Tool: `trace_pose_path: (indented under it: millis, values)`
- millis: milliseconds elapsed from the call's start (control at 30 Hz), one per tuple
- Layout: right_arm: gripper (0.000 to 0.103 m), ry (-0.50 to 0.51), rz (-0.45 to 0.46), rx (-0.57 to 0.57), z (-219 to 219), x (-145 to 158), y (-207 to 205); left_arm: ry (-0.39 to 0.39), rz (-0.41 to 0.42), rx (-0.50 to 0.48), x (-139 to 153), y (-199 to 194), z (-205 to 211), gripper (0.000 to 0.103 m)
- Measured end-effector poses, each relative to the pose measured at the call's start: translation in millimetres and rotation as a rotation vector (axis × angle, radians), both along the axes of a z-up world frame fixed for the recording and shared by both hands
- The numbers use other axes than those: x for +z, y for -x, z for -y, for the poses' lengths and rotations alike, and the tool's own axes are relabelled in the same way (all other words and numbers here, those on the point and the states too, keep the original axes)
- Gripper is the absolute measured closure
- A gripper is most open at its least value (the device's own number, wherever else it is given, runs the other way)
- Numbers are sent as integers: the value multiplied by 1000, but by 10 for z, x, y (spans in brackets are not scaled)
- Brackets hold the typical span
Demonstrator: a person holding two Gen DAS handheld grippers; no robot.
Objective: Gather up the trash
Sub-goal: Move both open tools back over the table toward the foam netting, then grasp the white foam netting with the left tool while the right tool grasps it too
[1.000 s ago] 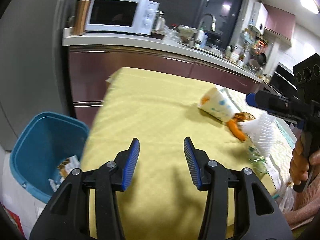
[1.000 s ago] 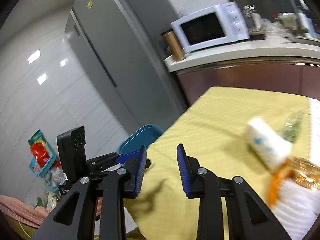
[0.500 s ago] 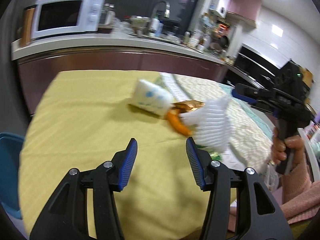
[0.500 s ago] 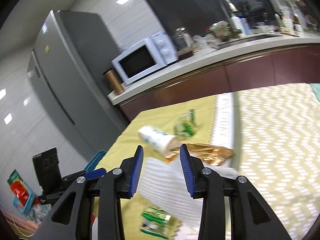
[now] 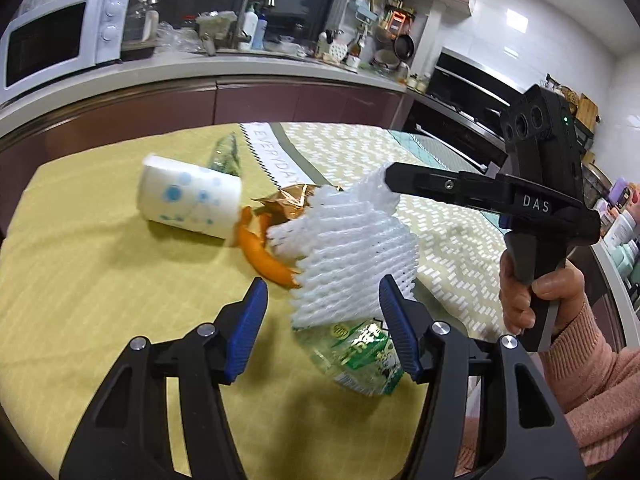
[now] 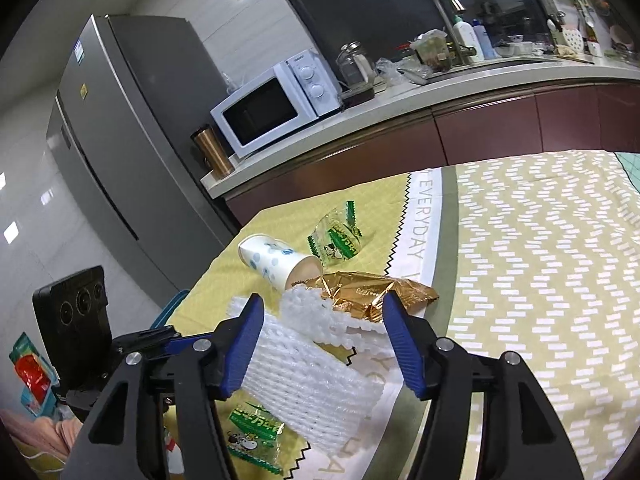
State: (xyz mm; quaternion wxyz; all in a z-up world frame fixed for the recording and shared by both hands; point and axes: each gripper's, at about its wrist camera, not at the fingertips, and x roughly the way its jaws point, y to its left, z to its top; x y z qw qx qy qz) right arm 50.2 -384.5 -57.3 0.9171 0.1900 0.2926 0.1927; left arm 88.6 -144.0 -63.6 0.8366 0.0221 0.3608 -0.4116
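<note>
A white foam fruit net (image 5: 348, 256) lies on the yellow tablecloth (image 5: 100, 280), also in the right wrist view (image 6: 304, 372). Around it lie a tipped white paper cup with blue dots (image 5: 190, 206) (image 6: 276, 266), orange peel (image 5: 260, 254), a gold foil wrapper (image 5: 296, 200) (image 6: 376, 294) and green-printed clear wrappers (image 5: 360, 356) (image 6: 336, 236) (image 6: 252, 432). My left gripper (image 5: 322, 326) is open, low over the net's near edge. My right gripper (image 6: 322, 344) is open, its jaws straddling the net's upper end; from the left wrist view its tip (image 5: 394, 178) reaches the net.
A blue bin's rim (image 6: 170, 310) shows past the table's left edge. Behind the table runs a kitchen counter (image 5: 240, 64) with a white microwave (image 6: 272, 108), copper tumbler (image 6: 212, 154) and sink clutter. A grey fridge (image 6: 120, 152) stands left. A patterned cloth (image 6: 540, 260) covers the table's right part.
Both grippers have swung from the bin side toward the trash pile. The left has closed in on the foam net. The right jaws have opened wider around the net.
</note>
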Motion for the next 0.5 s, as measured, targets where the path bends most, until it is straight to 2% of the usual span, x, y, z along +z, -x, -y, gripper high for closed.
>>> trace_pose_path:
  millis: [67,133,300,333,433,500]
  values:
    - [44,1,-5,11,-13,-26,-23,1,-14,-12,-15,-28,56,49]
    - [48,6,-7,25,-29,-39,-37,0,-17,-18,-23,-33,103,57]
    - [65,25,-9,53,-77,-36,-49,-2,-16,-27,-26,-27,148,74]
    - [71,33,-10,60,-93,-37,-46,-2,-17,-29,-25,-29,154,78]
    - [87,59,-2,67,-133,-18,-19,9,-21,-29,-6,-28,151,83]
    - [91,65,6,67,-135,7,1,17,-16,-26,10,-18,134,85]
